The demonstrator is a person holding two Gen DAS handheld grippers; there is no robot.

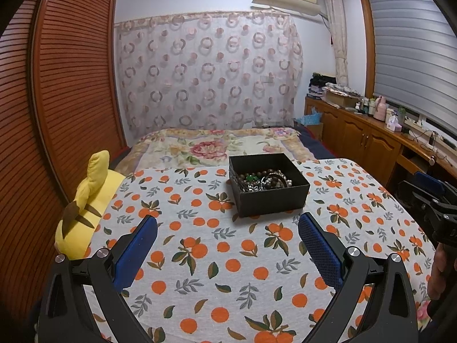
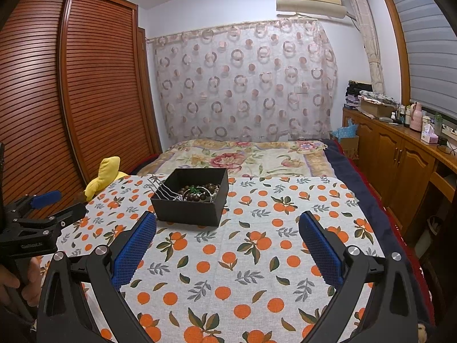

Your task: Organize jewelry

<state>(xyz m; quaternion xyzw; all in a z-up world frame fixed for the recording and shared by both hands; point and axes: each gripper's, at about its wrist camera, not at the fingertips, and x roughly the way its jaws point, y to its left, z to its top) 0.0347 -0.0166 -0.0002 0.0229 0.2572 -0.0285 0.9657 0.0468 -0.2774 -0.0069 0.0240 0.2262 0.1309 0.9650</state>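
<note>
Black card forms the open box (image 1: 268, 191) holding tangled jewelry (image 1: 264, 181), beads and chains heaped inside; it sits toward the far edge of the orange-print cloth (image 1: 217, 257). A wide stretch of bare cloth lies between the box and both tools. The left gripper (image 1: 227, 245) and right gripper (image 2: 227, 244) hover above the near cloth, jaws spread wide, holding nothing. A yellow plush toy (image 1: 85, 208) lies at the cloth's left edge.

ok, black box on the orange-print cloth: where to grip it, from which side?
Probably the black box by its near right corner wall, coming from above: it is open-topped with thin upright walls, and the jewelry leaves that rim free. Left gripper is open and nearest.
</note>
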